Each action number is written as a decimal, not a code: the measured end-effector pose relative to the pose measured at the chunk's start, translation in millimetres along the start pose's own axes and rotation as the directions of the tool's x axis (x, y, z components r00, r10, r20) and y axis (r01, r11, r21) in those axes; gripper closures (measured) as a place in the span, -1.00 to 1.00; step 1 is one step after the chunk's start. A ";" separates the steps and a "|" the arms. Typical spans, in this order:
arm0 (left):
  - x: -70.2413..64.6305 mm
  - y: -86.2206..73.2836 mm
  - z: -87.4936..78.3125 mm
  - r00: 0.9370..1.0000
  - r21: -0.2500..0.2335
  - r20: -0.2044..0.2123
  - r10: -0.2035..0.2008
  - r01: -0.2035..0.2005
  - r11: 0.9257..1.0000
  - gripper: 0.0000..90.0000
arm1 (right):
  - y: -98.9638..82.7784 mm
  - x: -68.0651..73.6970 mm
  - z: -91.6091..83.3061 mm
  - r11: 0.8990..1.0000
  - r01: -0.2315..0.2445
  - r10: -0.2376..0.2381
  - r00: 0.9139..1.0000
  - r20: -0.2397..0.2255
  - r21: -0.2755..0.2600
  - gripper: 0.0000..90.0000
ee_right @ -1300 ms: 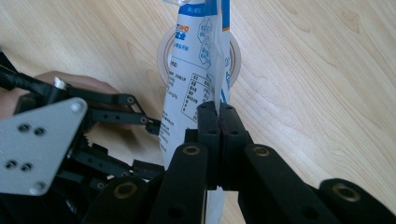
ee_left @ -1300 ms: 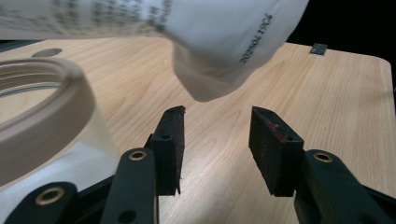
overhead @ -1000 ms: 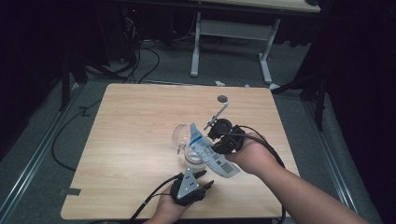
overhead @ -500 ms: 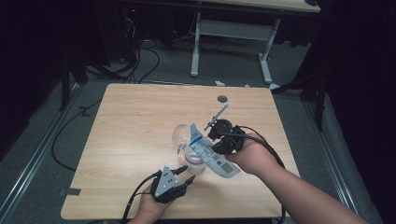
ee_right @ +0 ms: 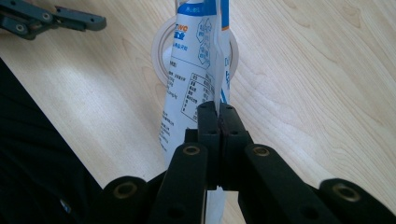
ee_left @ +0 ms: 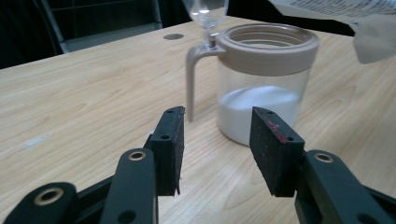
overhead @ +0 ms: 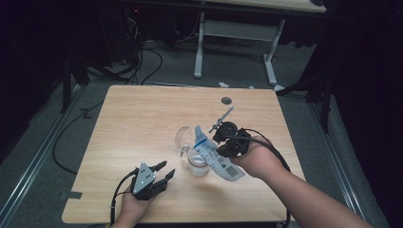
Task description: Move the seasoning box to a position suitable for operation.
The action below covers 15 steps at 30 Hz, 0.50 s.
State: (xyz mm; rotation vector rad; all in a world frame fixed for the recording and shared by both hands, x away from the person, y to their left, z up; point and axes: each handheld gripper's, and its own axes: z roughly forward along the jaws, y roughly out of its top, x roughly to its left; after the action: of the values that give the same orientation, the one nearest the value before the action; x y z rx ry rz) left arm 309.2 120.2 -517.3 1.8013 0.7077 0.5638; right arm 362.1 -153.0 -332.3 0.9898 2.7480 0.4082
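A clear jar (overhead: 197, 165) with a beige rim and handle (ee_left: 264, 44) stands near the table's middle, holding white powder, its clear lid (overhead: 182, 139) flipped up. My right gripper (overhead: 218, 142) is shut on a white and blue printed bag (overhead: 215, 156), tilted over the jar's mouth. In the right gripper view the jaws (ee_right: 218, 122) pinch the bag (ee_right: 194, 70) above the jar rim (ee_right: 158, 49). My left gripper (overhead: 162, 172) is open near the front edge, left of the jar. In its own view the gripper (ee_left: 217, 140) has nothing between its jaws and points at the jar.
A small dark round hole (overhead: 226, 100) sits in the wooden table (overhead: 138, 118) near the far edge. Beyond the table stand a grey desk frame (overhead: 199, 47) and cables on the floor (overhead: 147, 66). The left gripper (ee_right: 51, 18) shows at top left in the right gripper view.
My left gripper has drawn away from the jar, moving left along the table's front. The right gripper and the bag have hardly moved.
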 end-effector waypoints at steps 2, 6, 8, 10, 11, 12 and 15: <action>1.7 -1.2 -0.9 1.000 0.005 -0.004 0.003 -0.003 1.000 0.23 | -1.3 -1.3 -0.2 1.000 -0.006 0.006 1.000 0.002 0.000 1.00; 3.1 -2.5 -1.0 1.000 0.010 -0.009 0.001 -0.001 1.000 0.23 | -4.3 -4.0 -0.3 1.000 -0.012 0.012 1.000 0.006 -0.004 1.00; 3.3 -2.6 -1.0 1.000 0.007 -0.010 0.000 0.000 1.000 0.23 | -5.9 -5.3 -0.2 1.000 -0.015 0.015 1.000 0.008 -0.009 1.00; 3.3 -2.5 -1.0 1.000 0.006 -0.010 -0.001 0.001 1.000 0.23 | -7.5 -7.0 -0.3 1.000 -0.018 0.018 1.000 0.012 -0.011 1.00; 3.1 -2.5 -1.1 1.000 0.004 -0.010 -0.001 0.002 1.000 0.23 | -8.8 -8.3 -0.1 1.000 -0.024 0.024 1.000 0.012 -0.013 1.00; 3.1 -2.5 -1.0 1.000 0.003 -0.010 -0.002 0.002 1.000 0.23 | -9.4 -9.0 -0.2 1.000 -0.025 0.026 1.000 0.015 -0.011 1.00; 2.9 -2.2 -1.0 1.000 0.001 -0.007 -0.003 0.003 1.000 0.23 | -12.9 -12.7 0.5 0.999 -0.040 0.040 0.999 0.019 -0.012 1.00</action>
State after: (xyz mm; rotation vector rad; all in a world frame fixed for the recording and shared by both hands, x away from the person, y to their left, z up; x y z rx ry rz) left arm 310.2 123.4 -518.9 1.8001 0.7156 0.5679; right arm 364.2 -170.7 -335.9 1.0416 2.7098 0.4178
